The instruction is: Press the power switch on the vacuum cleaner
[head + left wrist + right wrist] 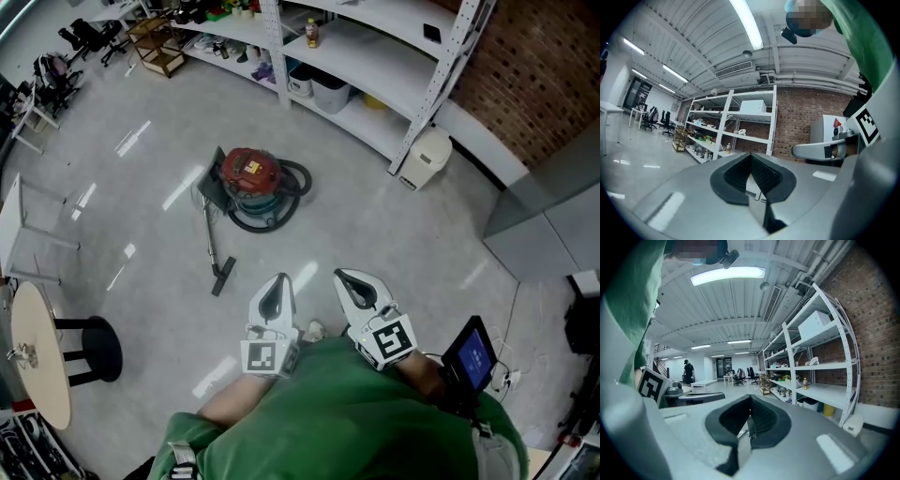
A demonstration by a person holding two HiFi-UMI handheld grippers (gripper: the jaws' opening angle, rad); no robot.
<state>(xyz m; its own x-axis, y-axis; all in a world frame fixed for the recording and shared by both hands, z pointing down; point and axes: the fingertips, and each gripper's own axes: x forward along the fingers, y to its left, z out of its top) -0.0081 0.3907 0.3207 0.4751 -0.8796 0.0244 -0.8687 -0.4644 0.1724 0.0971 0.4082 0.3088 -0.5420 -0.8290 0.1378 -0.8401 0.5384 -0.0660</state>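
Both grippers were held close to the person's green-sleeved chest, side by side, two in all. Left gripper (277, 281) had its jaws pressed together, the ribbed dark pads meeting with nothing between them. Right gripper (352, 279) was closed the same way and equally empty. Each carried one marker cube, and both pointed out toward the open floor (394, 234).

One vacuum cleaner (251, 176) sat on that floor, well apart from both grippers and ahead of them, slightly to the left. It was a red canister with one dark hose (292, 192) coiled round it. One thin wand (212, 234) ran from it toward the person and ended in one dark floor nozzle (223, 276). The power switch was too small to make out in any view.

Beyond the vacuum cleaner stood one long white shelving unit (412, 56) against a brick wall (553, 66). Two storage bins (319, 89) sat on its lowest shelf, and one white bin (427, 157) stood on the floor at its post. One round table (42, 352) and one black stool (92, 349) were at the left. One small screen (472, 356) sat by the right forearm. One distant person (688, 371) showed in the right gripper view.
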